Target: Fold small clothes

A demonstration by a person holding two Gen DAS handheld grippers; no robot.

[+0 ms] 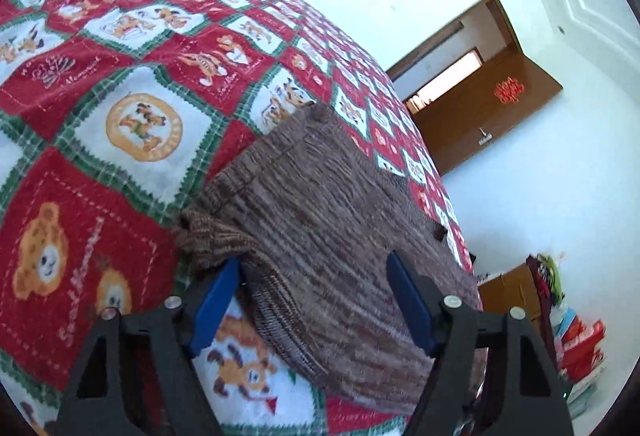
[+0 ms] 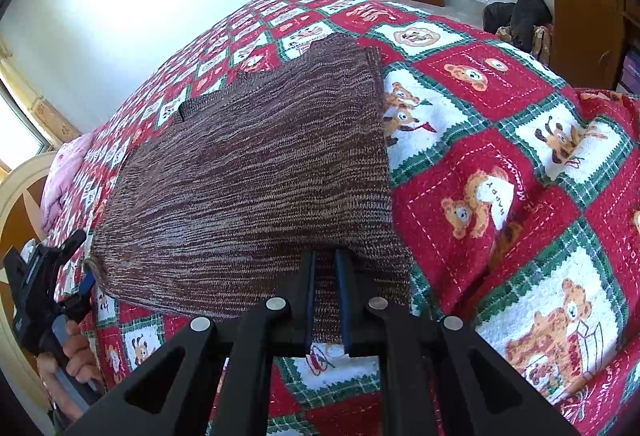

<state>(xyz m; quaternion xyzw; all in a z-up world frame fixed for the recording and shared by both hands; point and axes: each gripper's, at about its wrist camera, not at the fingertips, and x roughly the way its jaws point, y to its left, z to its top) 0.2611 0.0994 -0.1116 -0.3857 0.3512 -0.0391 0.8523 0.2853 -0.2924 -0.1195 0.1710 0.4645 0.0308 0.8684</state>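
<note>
A brown knit garment (image 1: 320,204) lies spread flat on a red, white and green patchwork quilt (image 1: 132,116) covering a bed. My left gripper (image 1: 314,258) stands wide open over the garment's near corner. Its left blue pad (image 1: 218,300) sits at the garment's bunched edge and the other pad rests over the knit. In the right wrist view the garment (image 2: 256,164) stretches away from me. My right gripper (image 2: 325,256) is shut on its near hem, with knit showing between the pads. The left gripper (image 2: 52,276) appears at that garment's left corner, held by a hand (image 2: 76,356).
The quilt (image 2: 500,164) runs on to the right. A wooden door (image 1: 492,96) stands open in the white wall. A wooden cabinet (image 2: 588,8) and dark bags (image 2: 516,16) are beyond the bed. A pink pillow (image 2: 64,176) and a headboard (image 2: 16,204) are at the left.
</note>
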